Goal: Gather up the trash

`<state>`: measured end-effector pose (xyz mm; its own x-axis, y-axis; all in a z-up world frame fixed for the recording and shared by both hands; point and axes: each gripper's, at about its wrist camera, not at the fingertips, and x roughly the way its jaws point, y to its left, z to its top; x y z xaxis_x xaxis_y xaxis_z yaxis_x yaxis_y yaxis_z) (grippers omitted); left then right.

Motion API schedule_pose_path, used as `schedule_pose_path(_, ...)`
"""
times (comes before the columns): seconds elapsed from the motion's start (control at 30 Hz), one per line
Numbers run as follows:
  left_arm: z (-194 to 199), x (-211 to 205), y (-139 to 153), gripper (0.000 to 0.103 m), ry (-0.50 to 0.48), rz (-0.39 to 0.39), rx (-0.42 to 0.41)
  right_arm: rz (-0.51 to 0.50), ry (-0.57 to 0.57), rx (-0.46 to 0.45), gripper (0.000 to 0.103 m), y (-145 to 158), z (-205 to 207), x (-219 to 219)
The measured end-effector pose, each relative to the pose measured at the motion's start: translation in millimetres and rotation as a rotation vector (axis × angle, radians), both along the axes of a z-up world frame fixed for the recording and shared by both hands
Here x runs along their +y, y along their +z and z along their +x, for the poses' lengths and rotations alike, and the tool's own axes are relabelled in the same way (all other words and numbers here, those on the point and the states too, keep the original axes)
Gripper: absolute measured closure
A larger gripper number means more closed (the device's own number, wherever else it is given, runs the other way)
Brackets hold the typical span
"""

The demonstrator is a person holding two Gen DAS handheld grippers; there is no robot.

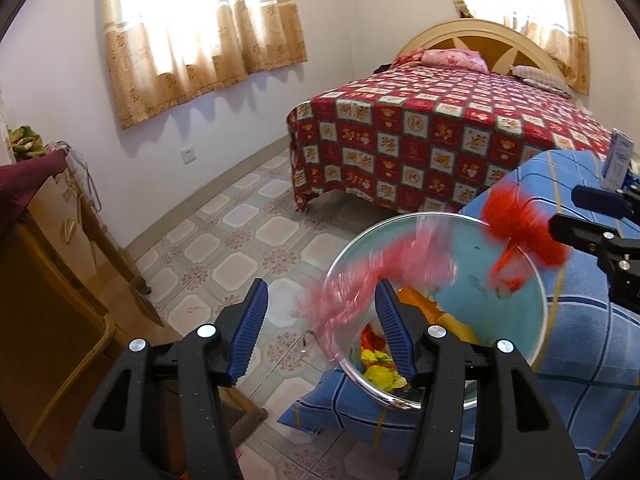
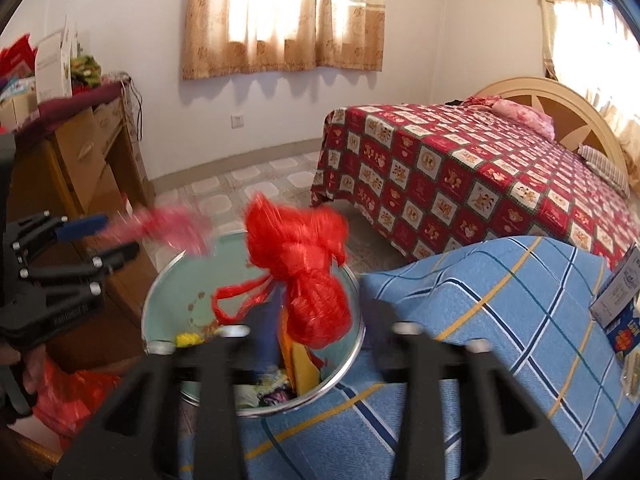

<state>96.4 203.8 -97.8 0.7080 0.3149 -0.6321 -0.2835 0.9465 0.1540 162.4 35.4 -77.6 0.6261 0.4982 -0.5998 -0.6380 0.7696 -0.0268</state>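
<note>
A light blue trash bin with a metal rim stands by a blue plaid cloth and holds yellow and orange trash. A blurred pink plastic wrapper is in the air above the bin's rim, just ahead of my open left gripper, free of its fingers. A red knotted plastic bundle is in the air over the bin, in front of my right gripper, which is open and blurred; it also shows in the left wrist view.
A bed with a red patterned cover stands beyond the bin. A wooden dresser is at the left. The blue plaid cloth carries a small box. A red bag lies low at the left.
</note>
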Motion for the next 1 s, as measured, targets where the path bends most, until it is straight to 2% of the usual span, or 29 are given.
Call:
schedule_pose_path(0.03,-0.8,-0.6,0.9,0.041,-0.002,-0.001,-0.005,0.002,0.000,-0.001,0.048,0.7,-0.7,-0.4)
schedule_pose_path(0.1,-3.1,-3.5,3.9,0.029,-0.001,0.002,-0.018,0.009,-0.009,-0.005,0.044,3.6,-1.8,-3.4)
schedule_pose_path(0.27,-13.8,-9.2,14.6,0.014,0.002,0.002,-0.053,0.052,-0.052,-0.017,0.037,15.0,-14.0,-23.3)
schedule_pose_path(0.57,-35.7,-26.5,51.5,0.006,-0.024,0.010,-0.157,0.082,-0.127,-0.104,0.032,34.8,-43.9,-62.4)
schedule_pose_path(1.0,-43.4,-37.8,62.2,0.006,-0.040,0.022,-0.180,0.111,-0.170,-0.139,0.031,54.4,-52.1,-99.1)
